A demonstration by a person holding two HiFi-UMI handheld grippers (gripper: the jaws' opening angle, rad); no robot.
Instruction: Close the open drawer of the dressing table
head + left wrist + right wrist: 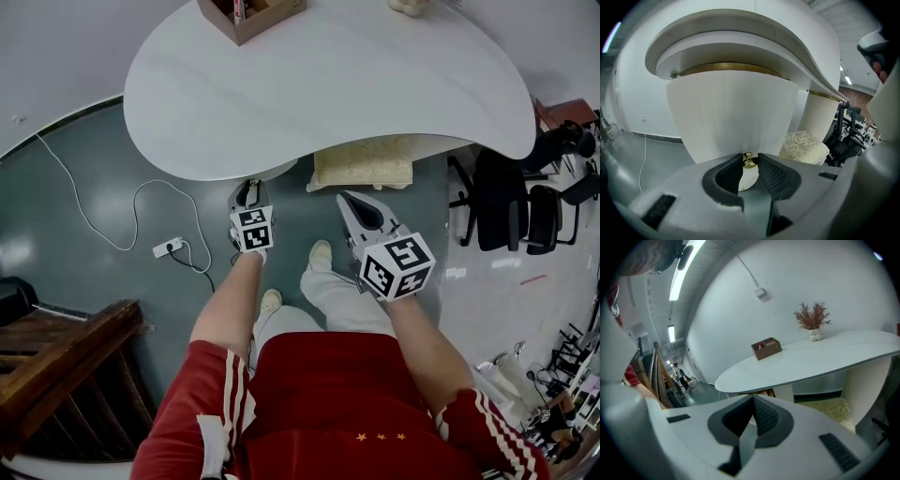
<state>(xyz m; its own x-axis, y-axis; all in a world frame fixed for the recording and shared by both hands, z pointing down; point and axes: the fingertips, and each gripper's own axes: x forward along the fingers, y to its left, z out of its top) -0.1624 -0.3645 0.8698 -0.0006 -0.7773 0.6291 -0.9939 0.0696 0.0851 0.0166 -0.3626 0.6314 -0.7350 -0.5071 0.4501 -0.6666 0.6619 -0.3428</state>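
Note:
The white dressing table (328,84) has a curved top. Beneath its near left edge, a ribbed white drawer (731,112) stands out from the body, with its brown inside showing along the top. My left gripper (248,192) points at the drawer front. In the left gripper view its pads (776,176) close on the small gold knob (749,161). My right gripper (361,208) hovers to the right in front of the table. It touches nothing, and its jaws (752,399) are shut with nothing between them.
A cream cushioned stool (364,164) sits under the table's middle. On the tabletop are a wooden box (248,14) and a vase of dried twigs (813,319). A power strip with cable (169,247) lies on the floor at left. Black chairs (511,197) stand right, wooden stairs (56,366) near left.

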